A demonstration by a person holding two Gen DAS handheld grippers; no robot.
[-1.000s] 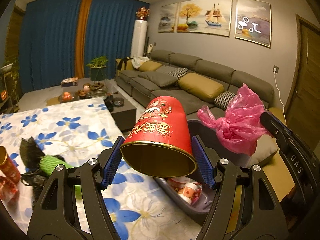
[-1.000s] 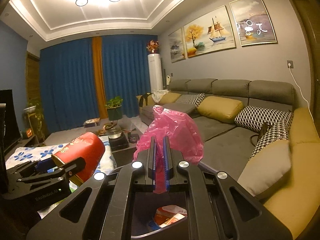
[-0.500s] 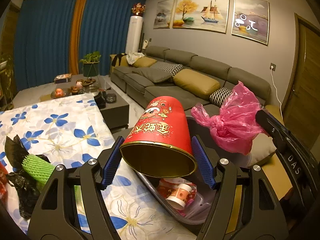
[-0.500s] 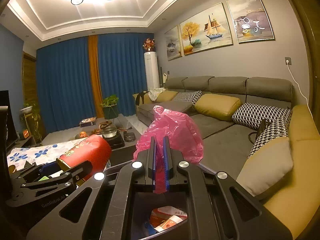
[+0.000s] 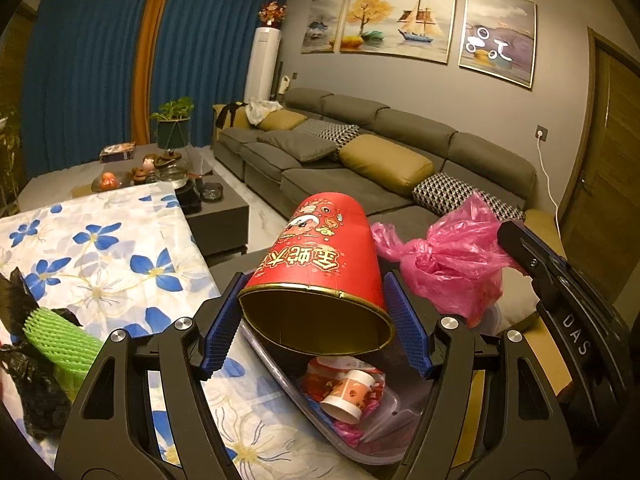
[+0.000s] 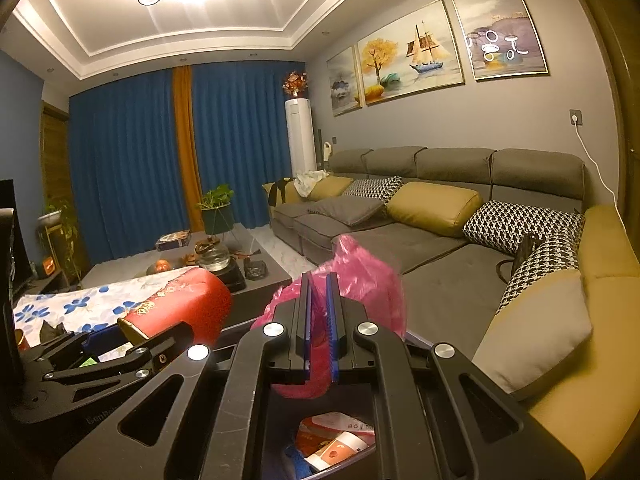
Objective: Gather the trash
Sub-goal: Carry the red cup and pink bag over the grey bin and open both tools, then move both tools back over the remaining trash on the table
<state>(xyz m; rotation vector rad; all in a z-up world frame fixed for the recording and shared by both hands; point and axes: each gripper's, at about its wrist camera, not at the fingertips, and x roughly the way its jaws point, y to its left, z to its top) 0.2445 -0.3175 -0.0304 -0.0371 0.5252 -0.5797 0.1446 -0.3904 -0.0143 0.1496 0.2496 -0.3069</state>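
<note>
A red paper tube (image 5: 324, 260) with gold lining and printed characters lies tilted between the blue pads of my left gripper (image 5: 316, 320), which is shut on it. The tube hangs over the rim of a grey bin (image 5: 280, 364) that holds a small paper cup (image 5: 348, 392) and red wrappers. In the right wrist view my right gripper (image 6: 319, 292) is shut on a crumpled pink plastic bag (image 6: 368, 280), above the same bin. The red tube (image 6: 180, 300) shows at its left. The pink bag (image 5: 452, 264) sits just right of the tube.
A table with a blue-flowered cloth (image 5: 100, 248) lies to the left, carrying a green foam net (image 5: 56, 340) and a black bag (image 5: 32, 384). Beyond stand a dark coffee table (image 5: 216, 208) with teaware and a long grey sofa (image 5: 360, 160).
My left gripper has carried the red tube rightward and a little down, from over the table edge to over the bin, so more of the bin's inside shows. The right gripper and pink bag stayed put.
</note>
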